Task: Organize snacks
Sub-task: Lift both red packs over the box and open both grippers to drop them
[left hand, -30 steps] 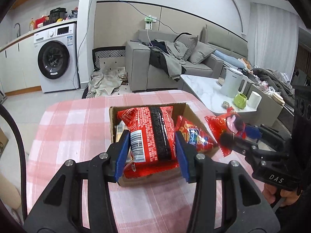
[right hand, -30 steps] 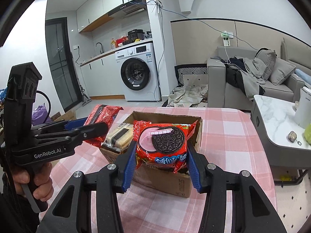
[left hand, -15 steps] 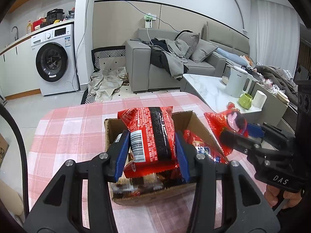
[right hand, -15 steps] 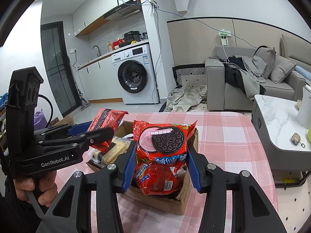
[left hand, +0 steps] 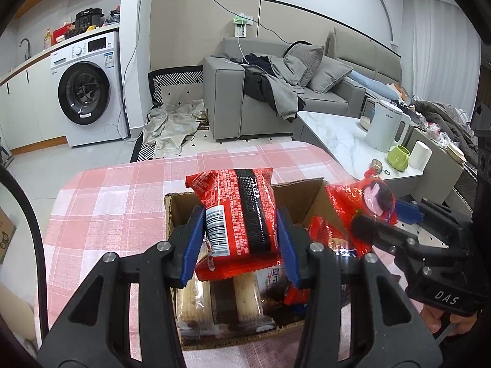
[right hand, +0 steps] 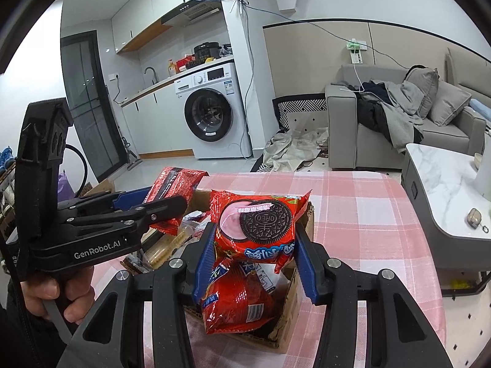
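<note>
My left gripper (left hand: pixel 239 242) is shut on a red snack packet with a black stripe (left hand: pixel 239 214) and holds it above an open cardboard box (left hand: pixel 181 211). My right gripper (right hand: pixel 251 245) is shut on a red Oreo packet (right hand: pixel 260 224), also above the box (right hand: pixel 291 316). The box holds biscuit packs (left hand: pixel 214 300) and another red packet (right hand: pixel 236 300). The right gripper shows at the right of the left wrist view (left hand: pixel 377 214); the left gripper shows at the left of the right wrist view (right hand: pixel 172 199).
The box stands on a table with a pink checked cloth (left hand: pixel 122 202). A marble coffee table (left hand: pixel 337 141) with a kettle (left hand: pixel 386 125) and a green mug (left hand: pixel 399 162) is to the right. A grey sofa (left hand: pixel 276 98) and a washing machine (left hand: pixel 89 92) stand behind.
Both grippers have risen and pulled back with their packets, so I look more steeply down into the box and see more of its contents.
</note>
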`<move>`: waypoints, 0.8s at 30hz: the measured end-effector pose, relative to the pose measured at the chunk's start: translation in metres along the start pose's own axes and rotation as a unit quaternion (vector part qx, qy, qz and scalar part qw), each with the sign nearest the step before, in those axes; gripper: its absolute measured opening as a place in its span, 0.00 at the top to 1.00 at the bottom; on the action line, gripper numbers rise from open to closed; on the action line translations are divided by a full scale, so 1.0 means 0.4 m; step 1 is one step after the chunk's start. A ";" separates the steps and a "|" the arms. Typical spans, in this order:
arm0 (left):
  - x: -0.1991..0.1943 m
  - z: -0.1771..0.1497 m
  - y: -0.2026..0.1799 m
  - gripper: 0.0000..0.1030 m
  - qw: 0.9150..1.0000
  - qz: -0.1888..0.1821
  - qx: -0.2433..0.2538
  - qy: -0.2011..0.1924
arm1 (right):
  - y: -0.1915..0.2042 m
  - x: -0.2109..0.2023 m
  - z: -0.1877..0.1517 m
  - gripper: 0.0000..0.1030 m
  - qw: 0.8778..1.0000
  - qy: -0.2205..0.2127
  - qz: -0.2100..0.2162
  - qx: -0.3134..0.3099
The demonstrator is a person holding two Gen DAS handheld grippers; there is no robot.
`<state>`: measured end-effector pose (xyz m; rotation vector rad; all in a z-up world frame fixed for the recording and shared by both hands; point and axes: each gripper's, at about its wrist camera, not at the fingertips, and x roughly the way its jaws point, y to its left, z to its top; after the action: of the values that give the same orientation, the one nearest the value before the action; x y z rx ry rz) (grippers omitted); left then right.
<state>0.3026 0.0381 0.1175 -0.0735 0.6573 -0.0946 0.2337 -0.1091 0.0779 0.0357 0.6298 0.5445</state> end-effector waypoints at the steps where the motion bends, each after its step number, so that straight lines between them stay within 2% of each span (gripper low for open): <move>1: 0.006 -0.003 0.004 0.59 1.000 0.000 0.000 0.002 | -0.004 0.008 0.002 0.53 1.000 0.002 0.000 0.000; 13: 0.097 -0.005 0.003 0.59 1.000 0.003 0.001 0.016 | -0.024 0.105 0.012 0.53 1.000 0.022 0.005 0.004; 22: 0.121 0.000 -0.004 0.59 1.000 0.004 -0.001 0.020 | -0.038 0.123 0.019 0.53 1.000 0.022 -0.005 0.002; 24: 0.122 -0.003 -0.003 0.59 1.000 0.001 -0.001 0.021 | -0.045 0.113 0.019 0.49 1.000 0.015 -0.002 0.006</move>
<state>0.3402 0.0314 0.0870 -0.0725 0.6991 -0.0946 0.2769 -0.1012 0.0559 0.0379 0.6631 0.5375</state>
